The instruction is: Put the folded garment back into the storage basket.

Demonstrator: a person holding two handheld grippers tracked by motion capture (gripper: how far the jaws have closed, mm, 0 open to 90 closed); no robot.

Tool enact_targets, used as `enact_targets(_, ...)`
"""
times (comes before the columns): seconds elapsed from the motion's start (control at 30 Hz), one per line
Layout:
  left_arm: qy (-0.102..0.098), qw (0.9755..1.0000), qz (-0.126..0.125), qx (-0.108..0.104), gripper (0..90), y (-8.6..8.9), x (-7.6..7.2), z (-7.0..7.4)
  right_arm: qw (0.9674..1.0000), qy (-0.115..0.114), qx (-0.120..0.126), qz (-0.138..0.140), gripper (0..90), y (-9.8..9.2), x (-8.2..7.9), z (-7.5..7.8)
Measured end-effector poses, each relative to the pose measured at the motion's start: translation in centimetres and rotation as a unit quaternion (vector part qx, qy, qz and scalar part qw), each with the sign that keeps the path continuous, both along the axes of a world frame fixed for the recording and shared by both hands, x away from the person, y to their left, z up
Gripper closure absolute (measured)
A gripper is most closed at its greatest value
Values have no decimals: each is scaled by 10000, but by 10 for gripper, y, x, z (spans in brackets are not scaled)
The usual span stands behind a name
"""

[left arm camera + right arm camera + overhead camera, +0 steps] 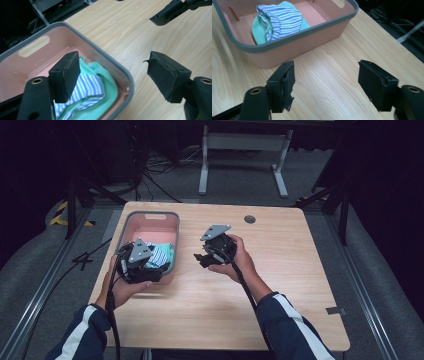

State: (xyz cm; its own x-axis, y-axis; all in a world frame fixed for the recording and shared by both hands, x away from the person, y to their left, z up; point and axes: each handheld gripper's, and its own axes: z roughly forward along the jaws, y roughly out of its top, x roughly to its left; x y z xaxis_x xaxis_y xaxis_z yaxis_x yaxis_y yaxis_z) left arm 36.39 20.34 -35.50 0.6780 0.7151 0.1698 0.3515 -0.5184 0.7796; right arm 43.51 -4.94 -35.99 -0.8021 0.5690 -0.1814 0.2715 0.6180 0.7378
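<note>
pink plastic tub w/ grey rim point(150, 217) sits at 10 o'clock on the pale wood-grain worktop point(280, 285). inside it: blue-white striped cloth point(280, 21) bunched on soft mint-green knit fabric point(106, 87). left gripper point(113, 76) spread over the tub's near corner, nothing pinched. right gripper point(325, 83) spread, empty, above bare worktop at 3 o'clock of the tub.

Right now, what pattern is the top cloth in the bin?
Blue-and-white stripes on the top cloth; the right gripper view shows it best.

A crumpled blue-striped and mint-green cloth point(278, 21) lies inside the pink bin point(294, 46).
</note>
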Motion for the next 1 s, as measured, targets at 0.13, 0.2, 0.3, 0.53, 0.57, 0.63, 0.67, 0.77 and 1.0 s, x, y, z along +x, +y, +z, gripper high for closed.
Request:
enact_targets(0.13, 30, 9999, -144, 66, 239, -9, -4, -3, 10000, 6, -36, 32, 275, -11, -6, 0)
enact_targets(0.2, 48, 9996, -232, 168, 239, -13, -5, -4, 9999, -20, -120, -30, 275, -16, -9, -1)
enact_targets(0.3, 78, 9991, -355, 207, 243, -18, -8, -7, 9997, -72, -234, -61, 267, -24, -13, -3)
enact_targets(0.53, -12, 9981, -516, 334, 204, -34, -15, -12, 9995, -60, -275, -162, 254, -44, -21, -9)
enact_targets(0.57, -10, 9977, -565, 366, 201, -37, -17, -13, 9995, -58, -269, -181, 251, -47, -22, -9)
enact_targets(0.63, -12, 9974, -608, 387, 201, -40, -18, -15, 9993, -50, -271, -238, 249, -54, -24, -11)
enact_targets(0.67, -15, 9966, -696, 447, 201, -45, -20, -16, 9992, -59, -286, -264, 252, -57, -25, -12)
enact_targets(0.77, 0, 9961, -735, 488, 190, -49, -22, -17, 9991, -132, -238, -336, 261, -65, -29, -14)
enact_targets(1.0, -91, 9919, -949, 842, 185, -65, -29, -27, 9985, -253, -261, -403, 264, -81, -39, -20)
